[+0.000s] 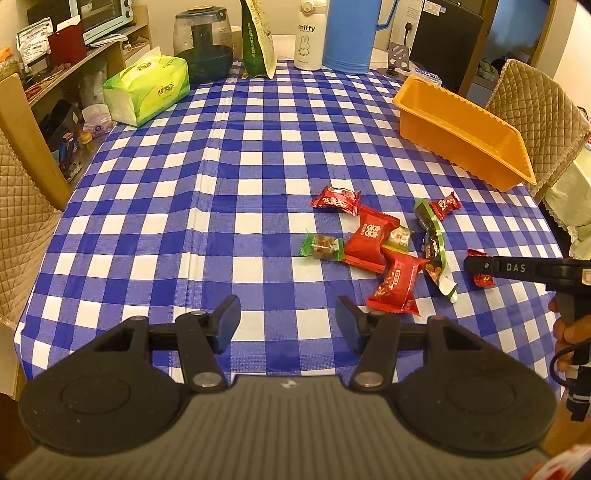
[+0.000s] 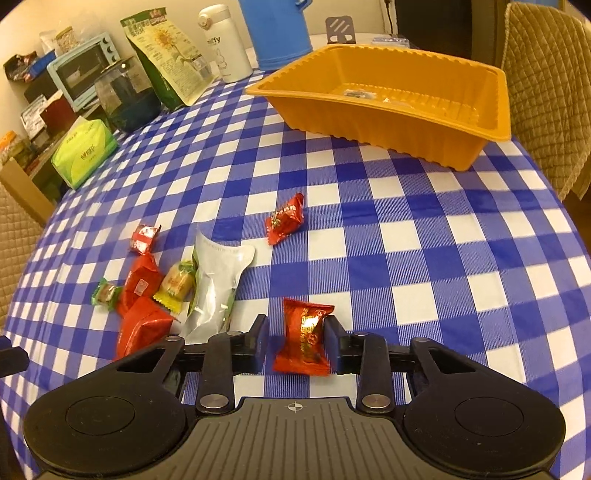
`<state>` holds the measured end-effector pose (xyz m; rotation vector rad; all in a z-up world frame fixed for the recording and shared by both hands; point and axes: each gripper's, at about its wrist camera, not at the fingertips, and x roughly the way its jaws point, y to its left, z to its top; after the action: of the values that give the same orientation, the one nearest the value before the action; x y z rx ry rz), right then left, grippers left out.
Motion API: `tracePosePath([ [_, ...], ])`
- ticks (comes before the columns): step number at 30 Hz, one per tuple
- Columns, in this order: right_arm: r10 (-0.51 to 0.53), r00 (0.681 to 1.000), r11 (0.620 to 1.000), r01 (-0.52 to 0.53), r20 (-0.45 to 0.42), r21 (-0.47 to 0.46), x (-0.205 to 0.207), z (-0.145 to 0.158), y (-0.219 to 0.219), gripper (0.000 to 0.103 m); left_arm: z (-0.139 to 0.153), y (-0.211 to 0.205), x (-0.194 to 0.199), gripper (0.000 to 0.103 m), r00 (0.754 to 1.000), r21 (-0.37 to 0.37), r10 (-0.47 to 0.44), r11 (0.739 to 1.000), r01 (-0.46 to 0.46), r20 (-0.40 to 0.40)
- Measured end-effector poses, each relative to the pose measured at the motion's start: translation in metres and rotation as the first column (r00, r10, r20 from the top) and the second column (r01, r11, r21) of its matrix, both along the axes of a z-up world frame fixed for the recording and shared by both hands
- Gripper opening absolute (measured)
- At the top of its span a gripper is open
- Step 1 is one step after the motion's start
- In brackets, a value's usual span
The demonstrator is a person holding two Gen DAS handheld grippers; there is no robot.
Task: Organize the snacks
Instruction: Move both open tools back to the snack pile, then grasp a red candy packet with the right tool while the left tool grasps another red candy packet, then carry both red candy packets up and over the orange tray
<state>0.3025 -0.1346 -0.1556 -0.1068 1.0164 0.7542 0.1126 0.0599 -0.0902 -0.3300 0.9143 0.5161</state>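
Note:
Several wrapped snacks lie in a loose pile point(image 1: 373, 236) on the blue checked tablecloth point(image 1: 221, 184), red packets mostly, with green ones and a long green-edged pouch point(image 1: 434, 243). My left gripper point(image 1: 288, 314) hovers open over bare cloth to the left of the pile, holding nothing. My right gripper point(image 2: 297, 336) is down at the cloth with a red candy point(image 2: 304, 338) between its fingers. The right pad touches the wrapper and a narrow gap shows at the left pad. The orange tray point(image 2: 369, 122) stands beyond, with a small dark packet point(image 2: 360, 93) inside.
At the table's far edge stand a green tissue pack point(image 1: 147, 88), a dark glass jar point(image 1: 203, 48), a green seed bag point(image 1: 258, 40), a white bottle point(image 1: 310, 37) and a blue jug point(image 1: 351, 33). Quilted chairs point(image 1: 535, 96) flank the table. Another red candy point(image 2: 284, 221) lies apart from the pile.

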Motion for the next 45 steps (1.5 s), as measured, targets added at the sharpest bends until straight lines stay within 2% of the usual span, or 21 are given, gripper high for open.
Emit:
tracePosePath([
  [1,0.01,1.0,1.0,-0.01,0.015,-0.013,-0.001,0.0,0.002,0.024,0.0,-0.001,0.003,0.054,1.0,-0.001,-0.002,1.0,0.002,0.0],
  [2,0.022,0.999,1.0,-0.021,0.027,-0.021,-0.001,0.0,0.002,0.023,-0.001,-0.001,0.005,0.054,1.0,-0.002,-0.005,1.0,0.005,0.0],
  [7,0.041,0.999,0.999,-0.041,0.033,-0.016,-0.002,-0.001,-0.001,0.021,-0.003,-0.004,0.017,0.054,1.0,-0.007,-0.032,0.999,0.032,0.002],
  [19,-0.035,0.999,0.997,0.036,-0.011,0.065,0.015,0.019,-0.038,0.02,-0.012,-0.027,0.058,0.053,0.986,-0.023,-0.162,0.986,0.163,0.047],
  [22,-0.052,0.999,0.996,0.053,-0.013,0.076,0.018,0.023,-0.047,0.02,-0.022,-0.035,0.071,0.045,0.978,-0.03,-0.205,0.978,0.205,0.032],
  [34,-0.109,0.994,0.991,0.111,-0.031,0.079,0.02,0.025,-0.081,0.02,-0.05,-0.047,0.1,0.032,0.955,-0.015,-0.295,0.955,0.295,-0.033],
  [39,-0.117,0.992,0.99,0.12,-0.037,0.077,0.019,0.024,-0.091,0.02,-0.054,-0.052,0.104,0.024,0.949,0.004,-0.31,0.951,0.31,-0.052],
  [45,-0.113,0.993,0.989,0.116,-0.04,0.089,0.019,0.028,-0.099,0.02,-0.049,-0.054,0.101,0.022,0.946,0.003,-0.322,0.946,0.323,-0.041],
])
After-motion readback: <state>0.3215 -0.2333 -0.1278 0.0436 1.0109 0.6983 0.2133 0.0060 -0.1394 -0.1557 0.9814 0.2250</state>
